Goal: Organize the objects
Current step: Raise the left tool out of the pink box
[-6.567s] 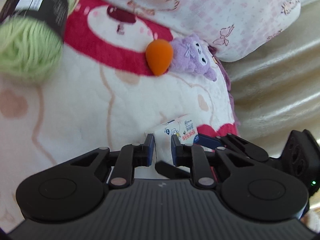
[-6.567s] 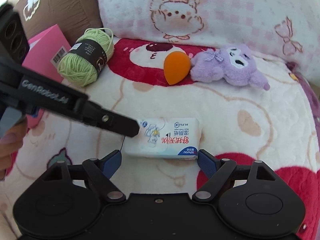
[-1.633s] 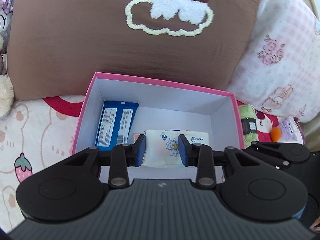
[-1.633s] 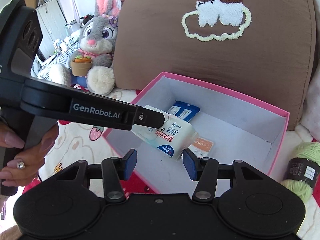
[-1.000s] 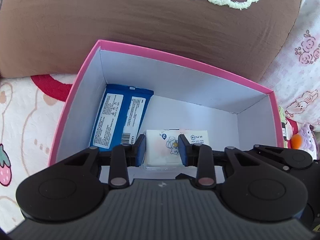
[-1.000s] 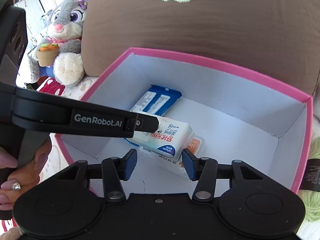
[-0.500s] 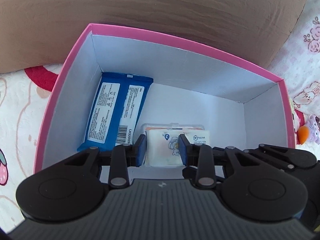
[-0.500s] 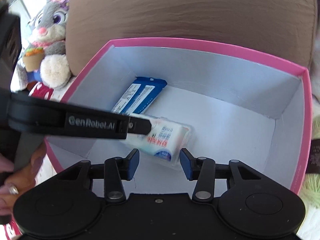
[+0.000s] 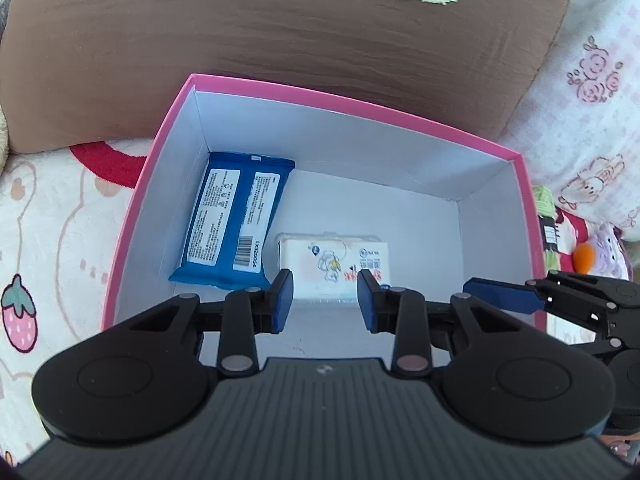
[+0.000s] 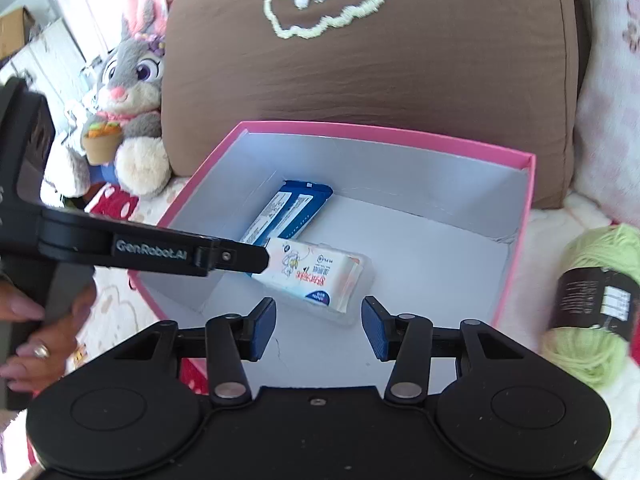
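Note:
The white tissue pack [image 9: 334,264] [image 10: 312,272] lies on the floor of the pink box [image 9: 360,100] [image 10: 400,130], next to a blue wipes pack [image 9: 232,224] [image 10: 288,212]. My left gripper [image 9: 324,304] hovers over the pack's near edge, slightly open, and its pads do not press on the pack. From the right wrist view its finger [image 10: 240,256] ends at the pack's left end. My right gripper [image 10: 319,328] is over the box's near side. Its jaws are opening with nothing between them, and the pack's corner lies just beyond the tips.
A brown cushion [image 10: 360,80] stands behind the box. Green yarn [image 10: 592,300] lies to its right, with an orange sponge [image 9: 584,258] and a purple plush [image 9: 608,248] beyond. A grey bunny plush [image 10: 128,92] sits at the left. A person's hand [image 10: 32,344] holds the left gripper.
The left gripper lowered the tissue pack into the box, let go and drew back upward. The pack now rests on the box floor. The right gripper also pulled back.

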Available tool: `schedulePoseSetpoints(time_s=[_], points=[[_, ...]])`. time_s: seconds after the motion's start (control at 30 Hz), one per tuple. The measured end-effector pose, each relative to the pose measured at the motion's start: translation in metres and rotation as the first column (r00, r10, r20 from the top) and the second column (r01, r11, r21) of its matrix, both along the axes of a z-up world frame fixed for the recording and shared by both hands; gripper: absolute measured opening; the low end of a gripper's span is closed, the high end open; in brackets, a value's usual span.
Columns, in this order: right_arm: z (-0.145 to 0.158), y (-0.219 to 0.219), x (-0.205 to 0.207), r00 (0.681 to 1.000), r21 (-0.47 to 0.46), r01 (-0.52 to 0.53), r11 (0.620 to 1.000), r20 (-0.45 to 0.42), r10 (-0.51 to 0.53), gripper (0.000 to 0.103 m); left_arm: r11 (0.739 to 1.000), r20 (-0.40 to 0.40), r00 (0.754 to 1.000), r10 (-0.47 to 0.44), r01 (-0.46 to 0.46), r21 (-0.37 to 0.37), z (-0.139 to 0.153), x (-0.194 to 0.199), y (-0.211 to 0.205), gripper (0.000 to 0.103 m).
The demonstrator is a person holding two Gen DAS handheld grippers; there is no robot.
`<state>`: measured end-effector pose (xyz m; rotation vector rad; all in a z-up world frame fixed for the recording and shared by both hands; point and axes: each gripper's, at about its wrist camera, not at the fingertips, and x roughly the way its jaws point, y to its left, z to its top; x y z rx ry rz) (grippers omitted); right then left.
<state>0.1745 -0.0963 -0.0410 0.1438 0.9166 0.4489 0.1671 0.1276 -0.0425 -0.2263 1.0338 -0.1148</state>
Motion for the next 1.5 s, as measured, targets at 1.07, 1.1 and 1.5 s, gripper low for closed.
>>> schedulePoseSetpoints(time_s=[1.07, 1.1, 1.5], points=[[0.112, -0.026, -0.125, 0.999, -0.064, -0.027, 0.998, 0.045, 0.030, 0.059, 0.980, 0.043, 0.981, -0.188, 0.185, 0.065, 0.100, -0.131, -0.026, 0.046], [0.113, -0.027, -0.129, 0.998, -0.067, -0.026, 0.997, 0.050, 0.029, 0.060, 0.978, 0.040, 0.979, -0.199, 0.196, 0.068, 0.101, -0.134, -0.028, 0.047], [0.115, -0.041, -0.168, 0.997, -0.136, -0.050, 0.989, 0.049, 0.057, 0.067, 0.958, -0.018, 0.958, -0.285, 0.285, 0.020, 0.108, -0.160, -0.058, 0.058]])
